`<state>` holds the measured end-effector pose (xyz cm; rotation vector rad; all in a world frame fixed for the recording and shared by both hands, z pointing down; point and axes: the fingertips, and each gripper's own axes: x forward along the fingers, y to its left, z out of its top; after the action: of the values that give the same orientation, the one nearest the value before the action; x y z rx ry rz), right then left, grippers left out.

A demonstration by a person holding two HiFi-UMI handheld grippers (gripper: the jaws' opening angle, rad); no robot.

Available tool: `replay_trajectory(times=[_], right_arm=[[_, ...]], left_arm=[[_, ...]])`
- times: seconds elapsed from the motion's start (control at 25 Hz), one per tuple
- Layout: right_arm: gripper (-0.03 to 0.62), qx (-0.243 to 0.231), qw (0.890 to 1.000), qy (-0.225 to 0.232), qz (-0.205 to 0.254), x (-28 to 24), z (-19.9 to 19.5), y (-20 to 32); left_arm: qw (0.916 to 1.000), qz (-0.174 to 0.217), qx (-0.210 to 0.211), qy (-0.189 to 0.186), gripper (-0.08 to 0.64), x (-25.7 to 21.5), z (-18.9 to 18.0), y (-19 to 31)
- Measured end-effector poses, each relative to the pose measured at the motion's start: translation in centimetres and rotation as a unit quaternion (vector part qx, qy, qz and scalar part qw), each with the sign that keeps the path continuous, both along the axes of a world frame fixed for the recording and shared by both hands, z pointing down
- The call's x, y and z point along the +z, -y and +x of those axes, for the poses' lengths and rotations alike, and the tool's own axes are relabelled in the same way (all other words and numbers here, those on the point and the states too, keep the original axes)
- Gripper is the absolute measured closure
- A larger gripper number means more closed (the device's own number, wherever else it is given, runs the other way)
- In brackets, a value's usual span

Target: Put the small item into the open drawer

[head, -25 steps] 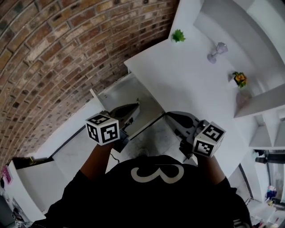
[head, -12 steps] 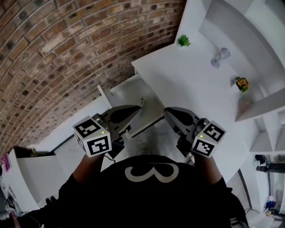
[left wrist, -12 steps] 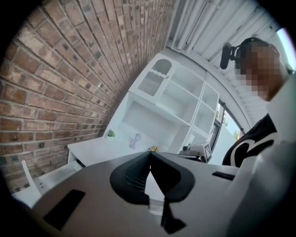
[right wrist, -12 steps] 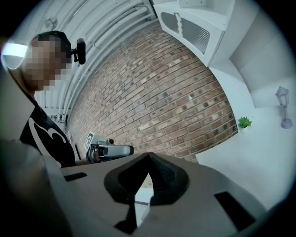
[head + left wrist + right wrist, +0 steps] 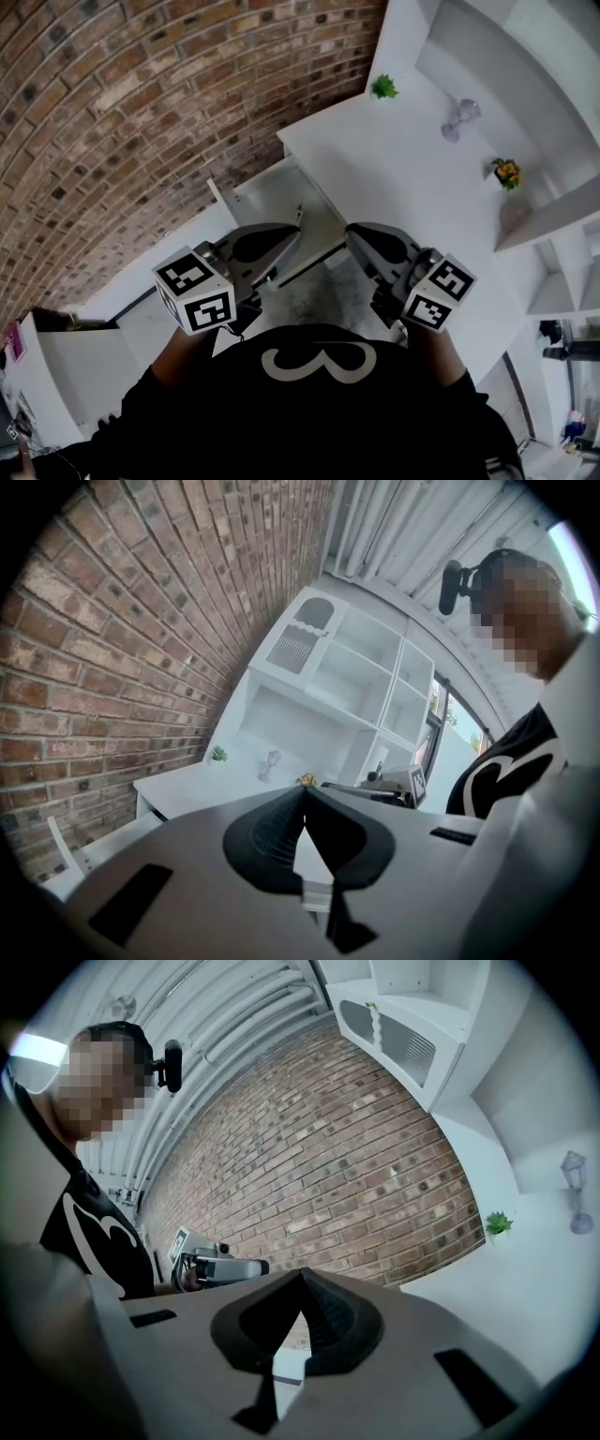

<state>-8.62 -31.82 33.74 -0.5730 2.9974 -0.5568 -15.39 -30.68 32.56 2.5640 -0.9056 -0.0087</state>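
one white 3 (image 5: pixel 324 364) on black shirt (image 5: pixel 309 427)

Brick wall (image 5: pixel 141 112): red-brown and tan courses, pale mortar lines. Desk (image 5: pixel 394 178), open drawer (image 5: pixel 272 199) and shelving (image 5: pixel 525 75) are recorded as white. Small plant (image 5: pixel 383 87): green. Posy (image 5: pixel 506 171): yellow-orange. Goblet-shaped ornament (image 5: pixel 457 119): pale lilac, translucent. Left gripper (image 5: pixel 294 228) and right gripper (image 5: pixel 352 234) are seen grey-bodied, with black ribbed pads (image 5: pixel 267 832). Marker cubes (image 5: pixel 197 292) are patterned in black-and-white squares. Shirt (image 5: pixel 319 422): black, white figure printed.
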Motion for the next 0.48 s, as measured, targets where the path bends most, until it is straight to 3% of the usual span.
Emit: replay_trajectory(times=[0.48], right_arm=[[0.584, 0.019, 1.000, -0.006, 0.017, -0.66, 0.61, -0.54]], left_arm=[[0.9998, -0.006, 0.002, -0.018, 0.557, 0.37, 0.24, 0.02]])
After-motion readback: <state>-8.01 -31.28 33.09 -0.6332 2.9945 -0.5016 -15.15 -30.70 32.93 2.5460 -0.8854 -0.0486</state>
